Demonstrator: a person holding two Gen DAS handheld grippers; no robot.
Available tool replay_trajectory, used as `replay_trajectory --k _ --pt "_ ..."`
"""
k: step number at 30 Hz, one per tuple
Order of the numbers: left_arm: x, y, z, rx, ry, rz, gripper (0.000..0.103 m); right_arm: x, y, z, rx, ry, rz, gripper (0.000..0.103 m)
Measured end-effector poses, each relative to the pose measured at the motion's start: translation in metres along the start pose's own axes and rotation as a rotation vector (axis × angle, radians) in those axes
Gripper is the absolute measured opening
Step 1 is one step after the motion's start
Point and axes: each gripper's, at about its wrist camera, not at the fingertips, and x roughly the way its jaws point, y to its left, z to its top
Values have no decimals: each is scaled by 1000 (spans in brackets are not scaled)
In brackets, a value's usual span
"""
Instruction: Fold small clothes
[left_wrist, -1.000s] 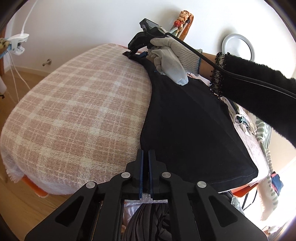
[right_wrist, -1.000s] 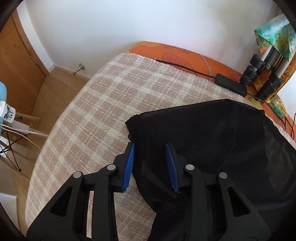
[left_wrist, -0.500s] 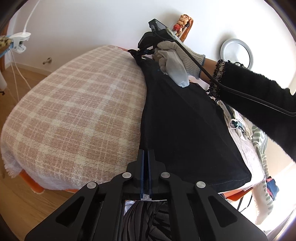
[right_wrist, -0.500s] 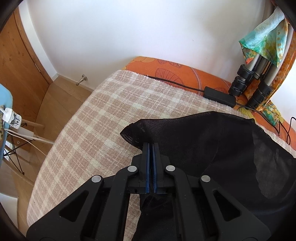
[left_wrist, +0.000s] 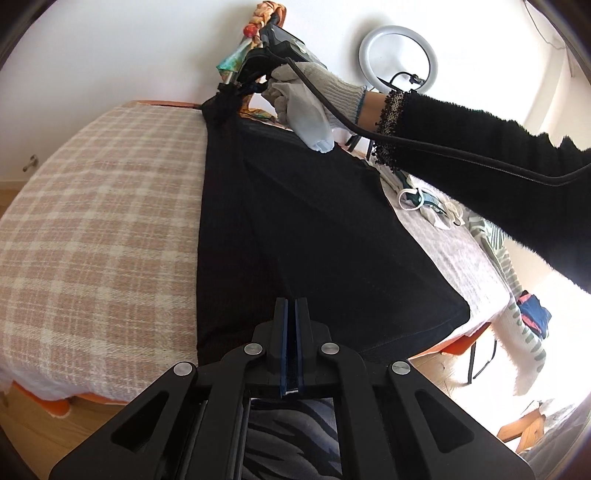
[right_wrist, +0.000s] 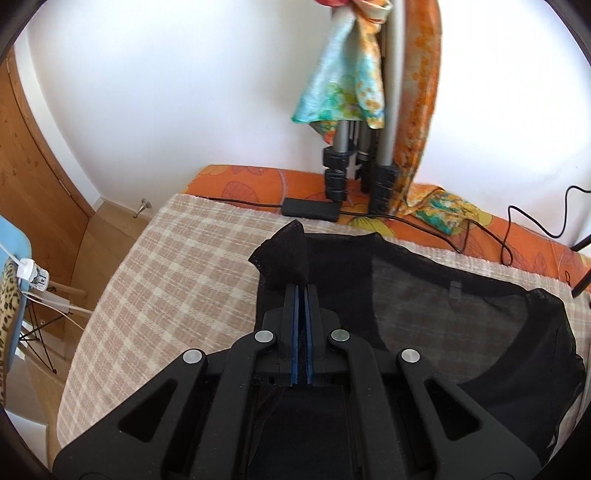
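Observation:
A black garment (left_wrist: 314, 229) lies stretched over a pink plaid blanket (left_wrist: 99, 221) on the bed. My left gripper (left_wrist: 290, 306) is shut on the garment's near hem. My right gripper (right_wrist: 302, 291) is shut on a far corner of the sheer black garment (right_wrist: 461, 325) and holds it lifted off the blanket; it also shows in the left wrist view (left_wrist: 236, 90), held by a gloved hand (left_wrist: 314, 99). The garment hangs taut between the two grippers.
A tripod (right_wrist: 354, 162) draped with a colourful scarf (right_wrist: 343, 81) stands at the far edge, beside a black power adapter (right_wrist: 310, 208) and cables. A ring light (left_wrist: 397, 55) stands by the wall. Other clothes (left_wrist: 436, 203) lie at the right.
My right gripper has shut on the garment's far corner and lifted it up and back. My left gripper stays shut on the near hem, and the cloth has pulled taut.

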Motion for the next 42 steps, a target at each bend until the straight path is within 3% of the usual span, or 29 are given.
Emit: replay_trajectory --k 5,15,21,22,24,25,26,35,42 --pt "15 -5 -2 -2 62 -14 2 10 -30 -14 27 42 -81 3" --pt "26 -18 -2 21 90 -9 2 20 -34 -14 0 55 -161 4" --pt "32 -26 -2 60 121 -13 5 30 -47 -16 28 119 -183 4" --pt "32 -27 -2 64 133 -17 11 31 -50 -16 42 131 -187 8" --pt "31 -28 -2 71 137 -27 20 27 -56 -16 67 131 -187 30" --pt "29 -29 -2 75 135 -35 27 20 -59 -16 77 112 -182 49" --pt "26 -30 -2 77 128 -36 35 13 -61 -15 83 86 -176 57" --pt "-10 -23 -2 31 76 -52 38 -76 -90 -23 103 -43 -122 58" --pt "-26 -30 -3 41 26 15 38 -166 -115 -50 104 -155 -82 58"
